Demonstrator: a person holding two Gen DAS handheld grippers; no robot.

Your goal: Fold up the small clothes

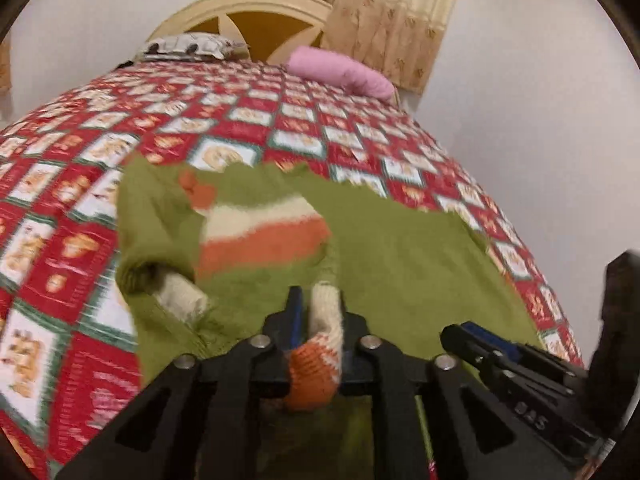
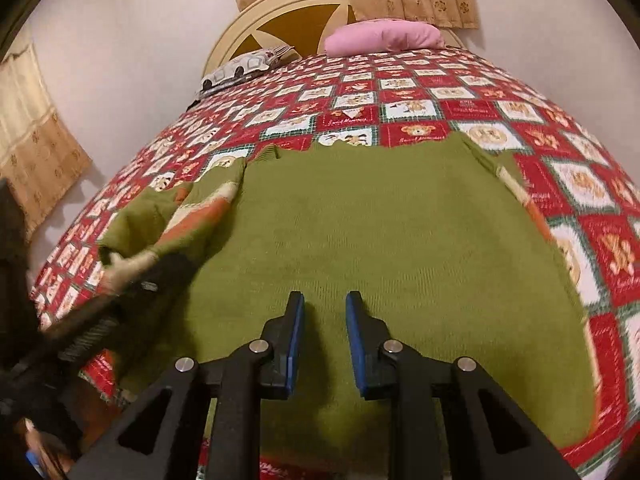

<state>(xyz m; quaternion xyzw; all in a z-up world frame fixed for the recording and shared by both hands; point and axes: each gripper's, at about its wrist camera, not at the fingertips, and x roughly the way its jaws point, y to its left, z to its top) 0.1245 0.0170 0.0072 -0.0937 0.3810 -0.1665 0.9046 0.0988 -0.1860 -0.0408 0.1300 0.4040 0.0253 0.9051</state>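
Left gripper (image 1: 318, 312) jaws clamped on the sweater's cream-and-orange cuff (image 1: 316, 356), sleeve lifted over the body. Right gripper (image 2: 325, 320) jaws a little apart, nothing between them, hovering above the back panel. Sweater (image 2: 380, 240) lies flat on the bed (image 2: 440, 92), green knit, other sleeve (image 1: 176, 296) bunched at left. Judging by looks: light, soft, floppy, stretchy (knit will sag and drag, not slide). Best holds are ribbed cuffs, hem corners, shoulder seams; pinch thick edges, not mid-panel.
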